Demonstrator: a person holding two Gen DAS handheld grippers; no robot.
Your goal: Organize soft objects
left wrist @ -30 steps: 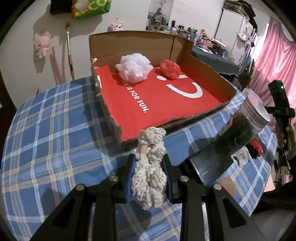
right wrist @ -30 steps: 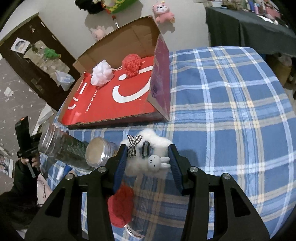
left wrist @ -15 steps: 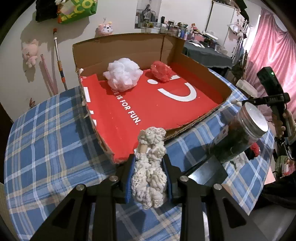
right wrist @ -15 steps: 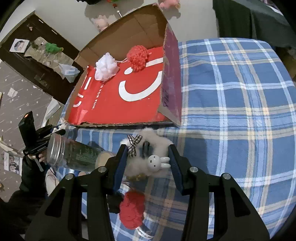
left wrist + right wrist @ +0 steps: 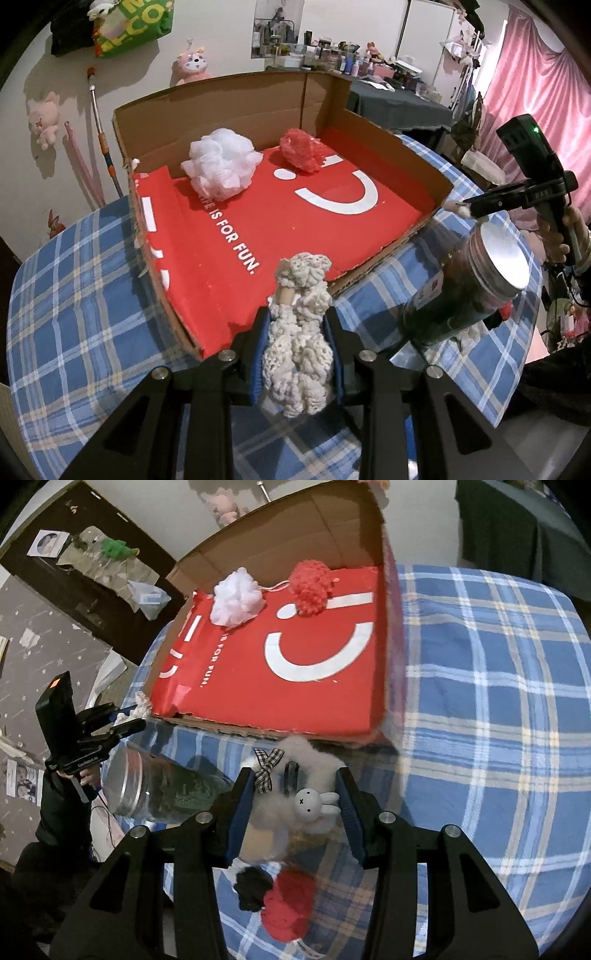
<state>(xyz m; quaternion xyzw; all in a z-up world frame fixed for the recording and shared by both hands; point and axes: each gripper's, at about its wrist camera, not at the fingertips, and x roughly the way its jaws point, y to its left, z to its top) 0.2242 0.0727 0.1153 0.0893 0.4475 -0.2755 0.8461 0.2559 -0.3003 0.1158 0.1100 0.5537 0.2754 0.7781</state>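
My left gripper (image 5: 297, 349) is shut on a cream knitted soft toy (image 5: 301, 332), held over the near corner of the open cardboard box (image 5: 221, 99). The box has a red lining and holds a white pouf (image 5: 221, 168) and a red pouf (image 5: 301, 149) at its far side. My right gripper (image 5: 295, 805) is shut on a fluffy white plush with a checked bow and a small rabbit charm (image 5: 295, 794), just in front of the box's near wall (image 5: 266, 731). Below it on the table lies a red and black soft ball (image 5: 284, 901). The left gripper (image 5: 122, 723) also shows at the box's left corner.
A dark jar with a metal lid (image 5: 476, 291) lies on the blue plaid tablecloth (image 5: 74, 295) right of the box, seen too as the jar (image 5: 159, 790) in the right wrist view. Plush toys hang on the far wall (image 5: 44, 120). A pink curtain (image 5: 517, 74) hangs at right.
Both grippers have moved toward the box with their toys still held. The box looms larger and nearer in both views; the red ball now lies under the right gripper.
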